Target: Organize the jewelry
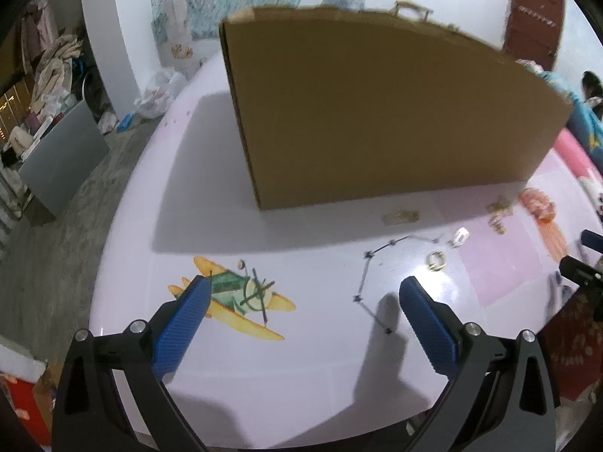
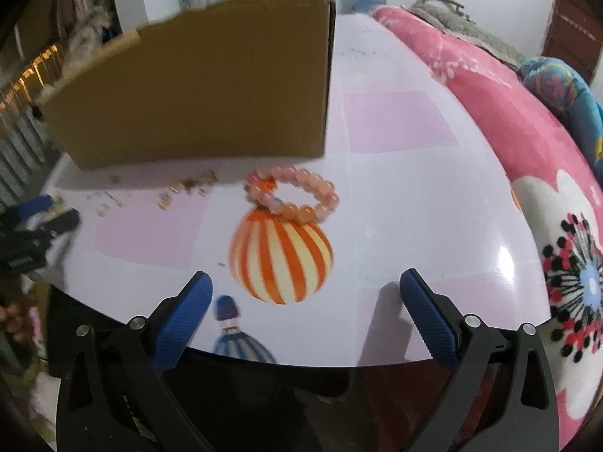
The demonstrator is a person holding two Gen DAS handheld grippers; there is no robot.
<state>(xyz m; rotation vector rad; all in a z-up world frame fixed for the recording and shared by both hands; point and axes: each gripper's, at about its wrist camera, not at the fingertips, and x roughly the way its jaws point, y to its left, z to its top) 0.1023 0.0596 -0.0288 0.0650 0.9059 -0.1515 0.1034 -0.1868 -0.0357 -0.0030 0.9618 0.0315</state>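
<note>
A brown cardboard box (image 1: 377,113) stands on the white table (image 1: 301,376); it also shows in the right wrist view (image 2: 203,86). Before it lie a thin dark-beaded chain (image 1: 371,282), a gold ring (image 1: 436,260), a small white piece (image 1: 460,236) and gold pieces (image 1: 400,216) (image 1: 498,213). A pink-orange bead bracelet (image 2: 292,197) rests just in front of the box, above a printed striped balloon. My left gripper (image 1: 305,290) hangs open over the table, the chain by its right finger. My right gripper (image 2: 307,284) is open, empty, short of the bracelet.
A pink flowered blanket (image 2: 508,132) lines the table's right side. The other gripper (image 2: 34,233) shows at the left edge of the right wrist view. A person in blue (image 1: 588,113) sits far right. Cluttered floor and a grey panel (image 1: 60,150) lie left of the table.
</note>
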